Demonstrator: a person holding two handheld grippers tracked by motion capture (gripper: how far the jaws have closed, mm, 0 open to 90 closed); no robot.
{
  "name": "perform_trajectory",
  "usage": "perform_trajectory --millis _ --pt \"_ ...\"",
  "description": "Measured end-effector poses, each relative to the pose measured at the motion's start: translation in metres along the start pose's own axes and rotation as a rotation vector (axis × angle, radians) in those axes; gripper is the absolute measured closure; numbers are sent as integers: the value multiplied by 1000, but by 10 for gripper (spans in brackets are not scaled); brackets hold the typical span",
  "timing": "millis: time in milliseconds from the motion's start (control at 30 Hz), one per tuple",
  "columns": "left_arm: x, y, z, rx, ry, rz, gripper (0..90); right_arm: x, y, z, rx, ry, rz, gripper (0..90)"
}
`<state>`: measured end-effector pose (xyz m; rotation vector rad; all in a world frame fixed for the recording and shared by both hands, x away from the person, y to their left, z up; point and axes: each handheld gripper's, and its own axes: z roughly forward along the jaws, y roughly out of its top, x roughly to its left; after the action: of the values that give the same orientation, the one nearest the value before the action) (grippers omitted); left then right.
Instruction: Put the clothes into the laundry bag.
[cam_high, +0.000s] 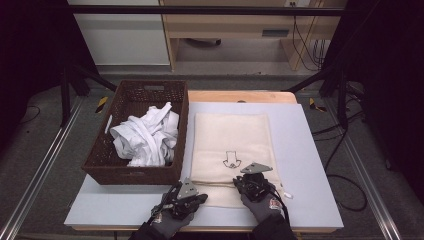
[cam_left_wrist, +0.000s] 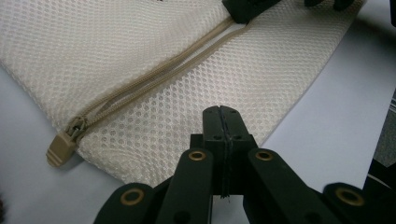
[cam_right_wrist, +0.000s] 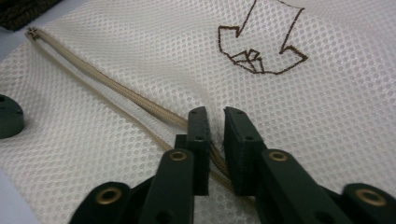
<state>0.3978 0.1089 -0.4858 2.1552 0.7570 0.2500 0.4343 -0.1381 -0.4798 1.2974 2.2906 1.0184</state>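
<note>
A cream mesh laundry bag (cam_high: 230, 140) lies flat on the pale mat, with a brown outline drawing (cam_right_wrist: 259, 51) on it. Its tan zipper (cam_left_wrist: 159, 74) runs along the near edge, partly parted, and the pull (cam_left_wrist: 60, 148) sits at the bag's near left corner. My right gripper (cam_right_wrist: 215, 114) points down at the zipper (cam_right_wrist: 93, 79), its jaws nearly together with the zipper edge and puckered mesh pinched between them. My left gripper (cam_left_wrist: 222, 112) is shut with its jaws pressed flat together over the bag's near edge, nothing visibly held. From above, the left gripper (cam_high: 202, 196) and right gripper (cam_high: 239, 181) sit side by side.
A brown wicker basket (cam_high: 100, 150) stands to the left of the bag, holding a heap of white clothes (cam_high: 147, 135). The pale mat (cam_high: 310, 165) covers the table. Black frame posts and cables stand beyond the table's sides.
</note>
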Motion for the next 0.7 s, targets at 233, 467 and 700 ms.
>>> perform_trajectory --millis 233,467,700 --pt "0 1 0 4 1 3 891 -6 2 -1 -12 17 25 880" --pt "-1 21 -9 -66 15 32 842 -11 12 -15 -82 36 43 881" --pt "1 68 1 -114 89 90 606 -14 17 -19 -93 54 44 882"
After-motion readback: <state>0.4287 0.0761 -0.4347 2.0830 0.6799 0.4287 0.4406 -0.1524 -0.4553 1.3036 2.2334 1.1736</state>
